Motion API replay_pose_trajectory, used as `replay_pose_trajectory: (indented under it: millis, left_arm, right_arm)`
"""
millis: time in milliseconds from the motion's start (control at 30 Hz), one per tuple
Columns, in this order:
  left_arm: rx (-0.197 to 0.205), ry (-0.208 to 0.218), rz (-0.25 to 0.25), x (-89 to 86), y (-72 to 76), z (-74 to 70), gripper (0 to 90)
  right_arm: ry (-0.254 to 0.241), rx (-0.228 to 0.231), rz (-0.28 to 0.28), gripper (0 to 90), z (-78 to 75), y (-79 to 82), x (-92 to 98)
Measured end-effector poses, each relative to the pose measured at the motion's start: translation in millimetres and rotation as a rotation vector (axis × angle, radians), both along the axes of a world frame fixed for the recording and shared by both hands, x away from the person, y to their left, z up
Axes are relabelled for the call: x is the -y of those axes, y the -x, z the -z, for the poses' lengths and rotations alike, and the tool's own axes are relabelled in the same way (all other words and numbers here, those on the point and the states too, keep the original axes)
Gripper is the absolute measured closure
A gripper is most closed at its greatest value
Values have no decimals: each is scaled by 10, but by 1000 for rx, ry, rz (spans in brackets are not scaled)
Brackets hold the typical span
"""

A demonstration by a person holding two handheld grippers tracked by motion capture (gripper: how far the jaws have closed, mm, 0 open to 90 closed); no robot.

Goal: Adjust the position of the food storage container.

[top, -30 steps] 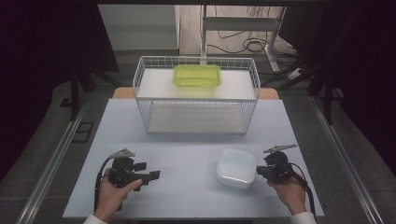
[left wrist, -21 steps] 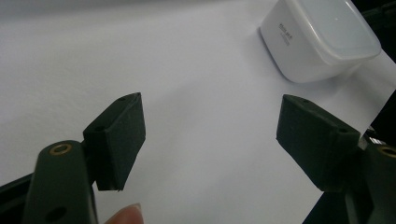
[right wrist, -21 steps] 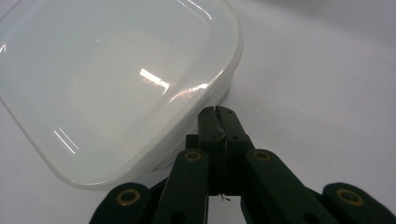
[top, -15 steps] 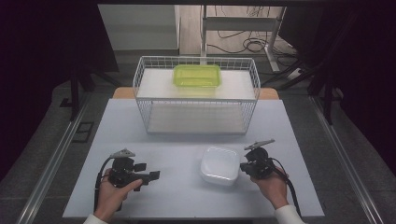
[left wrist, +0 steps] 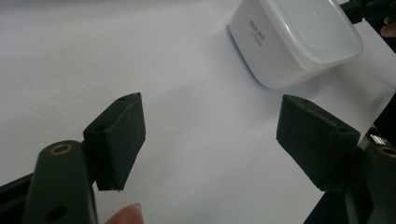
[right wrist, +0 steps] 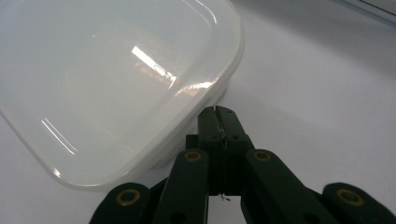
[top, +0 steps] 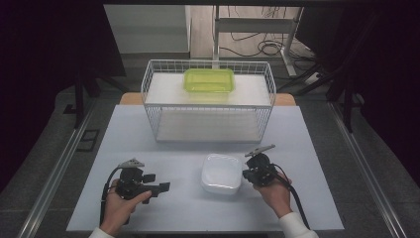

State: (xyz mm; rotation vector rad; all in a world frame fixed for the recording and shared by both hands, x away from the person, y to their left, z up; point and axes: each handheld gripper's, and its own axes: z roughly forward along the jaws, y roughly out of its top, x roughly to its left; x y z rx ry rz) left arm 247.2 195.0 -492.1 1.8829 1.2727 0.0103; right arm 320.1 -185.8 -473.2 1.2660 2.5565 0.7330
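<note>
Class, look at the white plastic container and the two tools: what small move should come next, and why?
Probably the right tool nudges the white rounded plastic container a little further toward the left tool. Its jaws are shut and their tips sit against the container's rim, gripping nothing, while the left tool waits open, apart from the container.

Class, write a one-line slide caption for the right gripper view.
Shut right hand-held gripper pressed against the rim of a white, rounded-square plastic container on the white table.

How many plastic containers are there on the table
2. A white container sits on the table near the person, at the right claw. A green container rests on top of the wire basket farther back.
</note>
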Motion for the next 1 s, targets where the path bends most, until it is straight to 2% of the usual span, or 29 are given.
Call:
replay_pose_trajectory:
  millis: [333, 667, 767, 1000]
  left_arm:
    - [0, -11, -1, 13, -14, 6, 235]
    - [-6, -18, 3, 42, -15, 19, 235]
    - [-2, -15, 3, 31, 2, 15, 235]
    - [15, -8, -3, 1, 10, -2, 249]
  right_arm:
    - [-11, 15, -18, 891, 44, -104, -158]
    - [-28, 32, -39, 890, 72, -134, -268]
    - [-50, 28, -36, 890, 51, -131, -223]
    - [-124, 83, 19, 885, -120, 10, 85]
